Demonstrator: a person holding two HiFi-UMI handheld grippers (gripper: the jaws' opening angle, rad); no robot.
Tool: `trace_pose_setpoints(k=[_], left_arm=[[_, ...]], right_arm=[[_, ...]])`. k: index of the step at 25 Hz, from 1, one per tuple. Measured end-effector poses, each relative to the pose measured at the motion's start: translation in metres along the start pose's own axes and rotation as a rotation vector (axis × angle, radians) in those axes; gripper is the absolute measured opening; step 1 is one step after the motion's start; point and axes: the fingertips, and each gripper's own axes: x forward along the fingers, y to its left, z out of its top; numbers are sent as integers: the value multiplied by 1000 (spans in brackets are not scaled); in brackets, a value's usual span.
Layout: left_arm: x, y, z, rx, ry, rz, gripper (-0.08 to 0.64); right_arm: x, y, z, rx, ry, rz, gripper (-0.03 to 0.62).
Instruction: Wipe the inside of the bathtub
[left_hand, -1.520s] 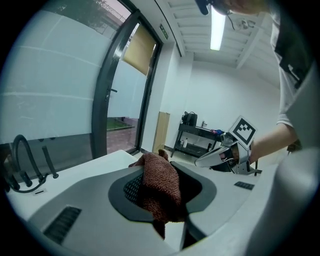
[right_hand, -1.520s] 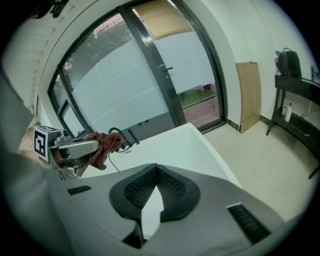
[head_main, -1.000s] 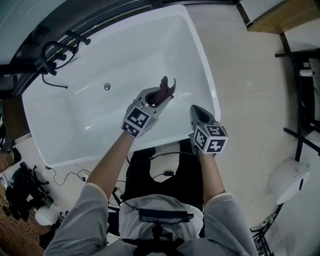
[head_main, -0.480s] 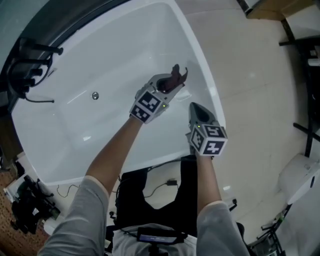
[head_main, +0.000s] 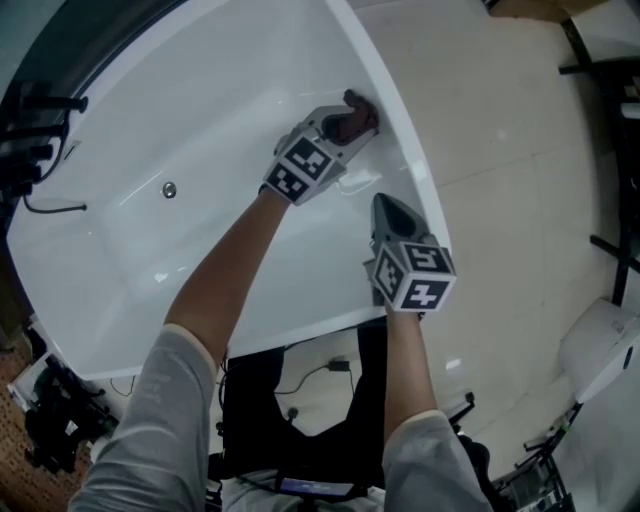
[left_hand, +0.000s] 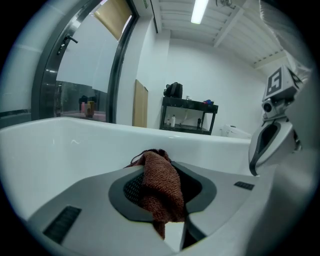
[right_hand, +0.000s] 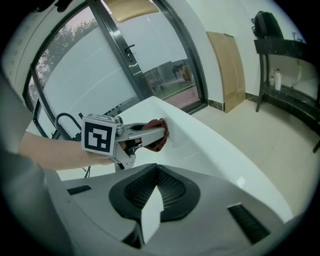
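The white bathtub (head_main: 200, 90) fills the upper left of the head view. My left gripper (head_main: 352, 122) is shut on a reddish-brown cloth (head_main: 360, 112) and holds it against the tub's inner right wall, just under the rim. In the left gripper view the cloth (left_hand: 161, 190) hangs bunched between the jaws, with the tub wall (left_hand: 75, 150) behind it. My right gripper (head_main: 384, 212) hovers over the tub's near right corner, shut with nothing in it. The right gripper view shows the left gripper (right_hand: 157, 132) pressing the cloth (right_hand: 156, 134) to the wall.
A round drain (head_main: 169, 189) sits in the tub floor at the left. Black taps and a hose (head_main: 35, 120) stand at the tub's far left end. Beige tiled floor (head_main: 500, 130) lies to the right. A black shelf rack (left_hand: 189, 116) stands by the far wall.
My left gripper has carried the cloth up and to the right, from above the tub's middle to the inner right wall. The right gripper has hardly moved.
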Motion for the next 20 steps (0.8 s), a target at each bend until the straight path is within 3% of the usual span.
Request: trace_pose_setpoints(k=[8, 15, 20], left_arm=[[3, -8, 6, -52, -56, -92, 106], [0, -76, -4, 4, -40, -260, 106], [2, -72, -11, -12, -49, -255, 106]], right_arm=[[-9, 3, 2, -31, 9, 36, 9], [-26, 2, -4, -38, 40, 36, 9], [-23, 5, -6, -25, 45, 45, 9]])
